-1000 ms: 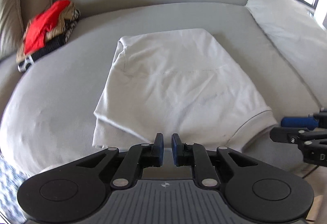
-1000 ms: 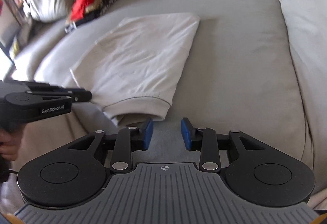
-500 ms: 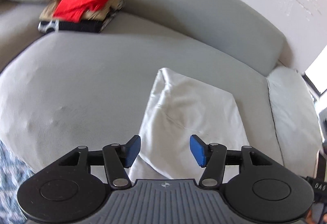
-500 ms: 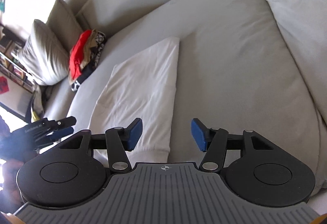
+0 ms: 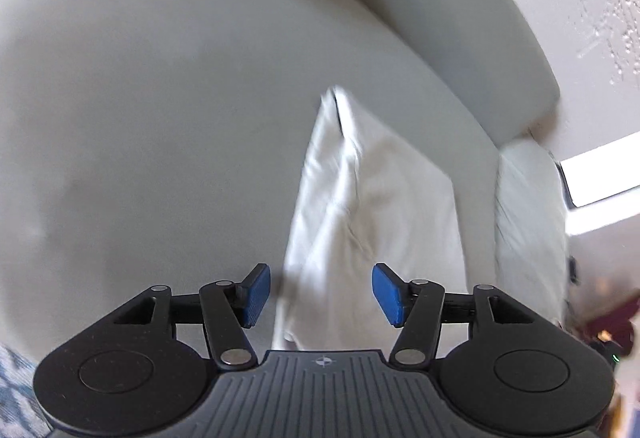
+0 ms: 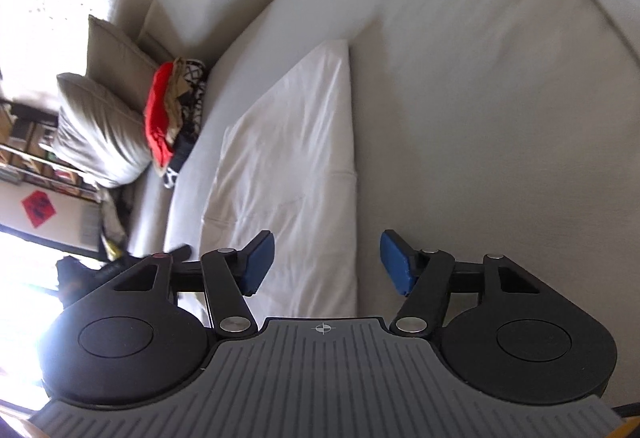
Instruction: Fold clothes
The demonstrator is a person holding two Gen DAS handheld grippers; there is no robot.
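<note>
A grey sofa (image 6: 480, 86) fills both views. A folded white shirt (image 6: 296, 174) lies flat on its seat. Far left, a clothes pile (image 6: 168, 114) is partly hidden; in the left view it is cut off. The left gripper (image 5: 321, 294) and right gripper (image 6: 327, 263) are both released, above the shirt's near edges

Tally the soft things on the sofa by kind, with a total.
White shirt, lying flat: 1
Pile of clothes, red on top: 1
Cushions: 2
Total: 4
</note>
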